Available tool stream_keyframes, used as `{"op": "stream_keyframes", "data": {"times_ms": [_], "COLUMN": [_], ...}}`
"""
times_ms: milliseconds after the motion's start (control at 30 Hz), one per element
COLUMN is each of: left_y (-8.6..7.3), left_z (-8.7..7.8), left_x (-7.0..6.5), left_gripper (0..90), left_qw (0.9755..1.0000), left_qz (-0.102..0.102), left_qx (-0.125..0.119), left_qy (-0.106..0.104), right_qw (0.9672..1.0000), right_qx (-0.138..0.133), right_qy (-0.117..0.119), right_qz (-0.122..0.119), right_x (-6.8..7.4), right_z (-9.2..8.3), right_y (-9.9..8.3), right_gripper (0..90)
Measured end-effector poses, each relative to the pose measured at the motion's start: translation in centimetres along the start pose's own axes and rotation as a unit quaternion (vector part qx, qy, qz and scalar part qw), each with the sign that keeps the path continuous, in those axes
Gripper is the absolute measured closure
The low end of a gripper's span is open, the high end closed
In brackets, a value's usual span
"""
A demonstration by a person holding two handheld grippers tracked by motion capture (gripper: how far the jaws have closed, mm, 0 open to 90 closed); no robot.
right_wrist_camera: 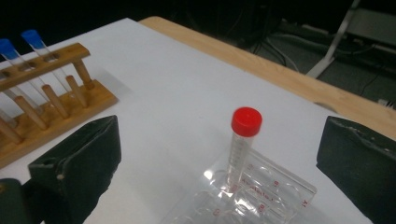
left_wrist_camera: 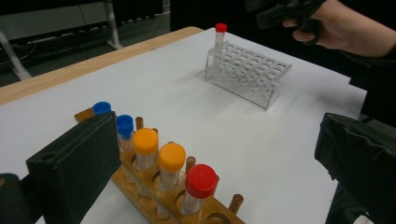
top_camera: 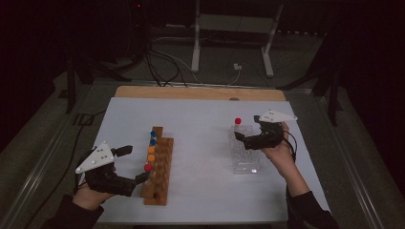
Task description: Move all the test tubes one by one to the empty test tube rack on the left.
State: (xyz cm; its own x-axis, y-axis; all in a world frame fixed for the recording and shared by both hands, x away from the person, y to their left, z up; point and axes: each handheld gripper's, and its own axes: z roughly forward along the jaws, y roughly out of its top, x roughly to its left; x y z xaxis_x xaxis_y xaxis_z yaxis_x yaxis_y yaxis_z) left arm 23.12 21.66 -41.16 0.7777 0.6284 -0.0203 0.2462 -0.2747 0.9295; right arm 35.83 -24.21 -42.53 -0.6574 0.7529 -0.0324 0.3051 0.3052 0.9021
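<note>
A wooden rack left of centre holds a row of capped tubes: two blue, two orange and a red one nearest me. My left gripper stands open beside the rack's near end, one jaw on each side of the red tube's end of the row, touching nothing. On the right, a clear plastic rack carries one red-capped tube upright in its far corner. My right gripper hovers open just behind that tube, gripping nothing.
White sheet covers the table, with a wooden edge at the far side. Bare sheet lies between the two racks. Beyond the table are a metal stand and cables on the floor.
</note>
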Motion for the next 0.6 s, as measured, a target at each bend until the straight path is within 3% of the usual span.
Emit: {"op": "stream_keyframes", "data": {"times_ms": [433,600], "left_y": [0.1,0.1], "left_z": [0.0,-0.1], "left_x": [-0.2,-0.1], "left_gripper": [1.0,1.0], "left_qw": [1.0,1.0], "left_qz": [0.004,0.002], "left_qx": [0.002,0.001], "left_qy": [-0.004,-0.003], "right_qw": [0.9988,0.9981], "right_qx": [0.041,0.053], "right_qy": [-0.006,-0.009], "right_qz": [0.025,0.031], "right_x": [-2.5,-3.1], "right_z": [2.5,3.1], "right_y": [-1.5,-2.3], "right_gripper": [0.1,8.3]}}
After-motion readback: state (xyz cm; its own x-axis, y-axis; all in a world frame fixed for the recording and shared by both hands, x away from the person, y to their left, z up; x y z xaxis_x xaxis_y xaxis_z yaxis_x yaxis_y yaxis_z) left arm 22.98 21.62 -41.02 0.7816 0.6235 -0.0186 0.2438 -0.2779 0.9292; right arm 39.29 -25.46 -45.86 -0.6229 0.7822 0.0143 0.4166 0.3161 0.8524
